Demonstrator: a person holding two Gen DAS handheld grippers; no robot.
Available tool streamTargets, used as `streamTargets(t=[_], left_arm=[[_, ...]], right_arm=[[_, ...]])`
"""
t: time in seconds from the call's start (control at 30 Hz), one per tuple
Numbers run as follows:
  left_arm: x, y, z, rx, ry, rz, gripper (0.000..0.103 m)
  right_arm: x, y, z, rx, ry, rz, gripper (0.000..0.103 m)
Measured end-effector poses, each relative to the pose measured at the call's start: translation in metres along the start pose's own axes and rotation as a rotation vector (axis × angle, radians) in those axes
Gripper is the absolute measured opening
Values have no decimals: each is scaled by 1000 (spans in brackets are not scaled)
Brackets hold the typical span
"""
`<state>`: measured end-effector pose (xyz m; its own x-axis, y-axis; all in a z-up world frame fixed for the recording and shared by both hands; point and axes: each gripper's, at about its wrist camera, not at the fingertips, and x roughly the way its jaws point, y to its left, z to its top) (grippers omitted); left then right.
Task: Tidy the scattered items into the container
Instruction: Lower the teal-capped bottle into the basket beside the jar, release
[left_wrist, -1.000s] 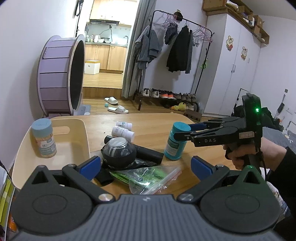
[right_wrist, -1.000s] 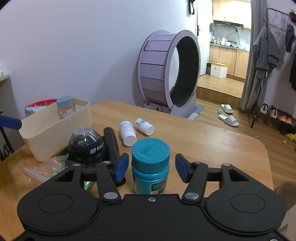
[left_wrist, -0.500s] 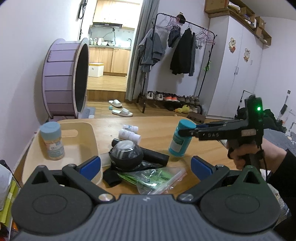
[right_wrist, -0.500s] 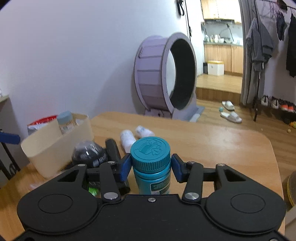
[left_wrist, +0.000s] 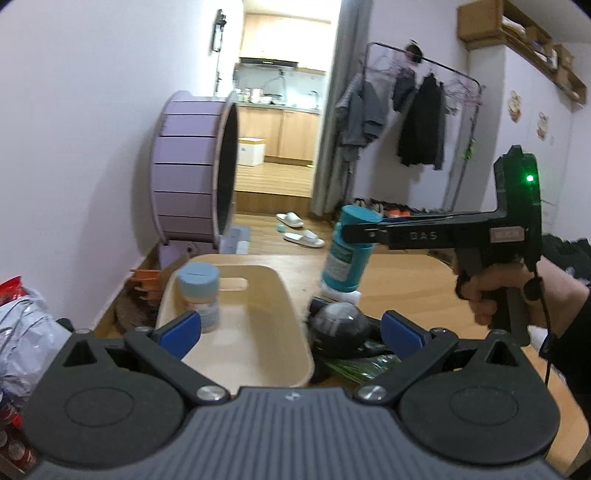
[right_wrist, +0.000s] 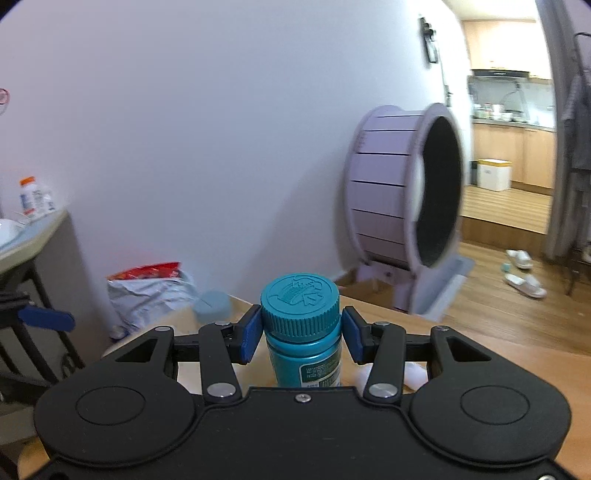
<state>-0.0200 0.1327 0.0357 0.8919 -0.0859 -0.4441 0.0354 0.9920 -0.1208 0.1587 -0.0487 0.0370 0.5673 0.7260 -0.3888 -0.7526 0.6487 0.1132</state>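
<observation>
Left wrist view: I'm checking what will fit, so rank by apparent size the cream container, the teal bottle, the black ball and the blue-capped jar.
1. Cream container, clearly largest.
2. Teal bottle, lifted off the table in the right hand-held gripper.
3. Black ball and blue-capped jar: close in apparent size, so unranked; gripper parts partly hide both.

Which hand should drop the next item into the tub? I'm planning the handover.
The right. Its tool already grips the teal bottle, lifted off the table beside the cream tub. The left tool is open and empty, hovering over the tub.
</observation>
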Motion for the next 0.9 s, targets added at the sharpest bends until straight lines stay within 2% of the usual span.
streamTargets(t=[0.2, 0.37, 0.67, 0.8, 0.87, 0.9], left_arm=[[-9, 19, 7, -47, -23, 25, 103], [-13, 29, 8, -55, -26, 46, 103], [-16, 33, 10, -85, -34, 47, 103], [-15, 31, 9, -70, -33, 44, 103], [-15, 32, 9, -72, -32, 42, 103], [-15, 32, 9, -72, -31, 42, 103]], right_arm=[[46, 24, 14, 2, 13, 96, 46], [83, 40, 17, -34, 54, 123, 46], [127, 42, -3, -70, 143, 73, 46], [128, 52, -9, -96, 156, 53, 47], [121, 52, -9, -94, 134, 55, 60], [116, 52, -8, -92, 119, 59, 60]])
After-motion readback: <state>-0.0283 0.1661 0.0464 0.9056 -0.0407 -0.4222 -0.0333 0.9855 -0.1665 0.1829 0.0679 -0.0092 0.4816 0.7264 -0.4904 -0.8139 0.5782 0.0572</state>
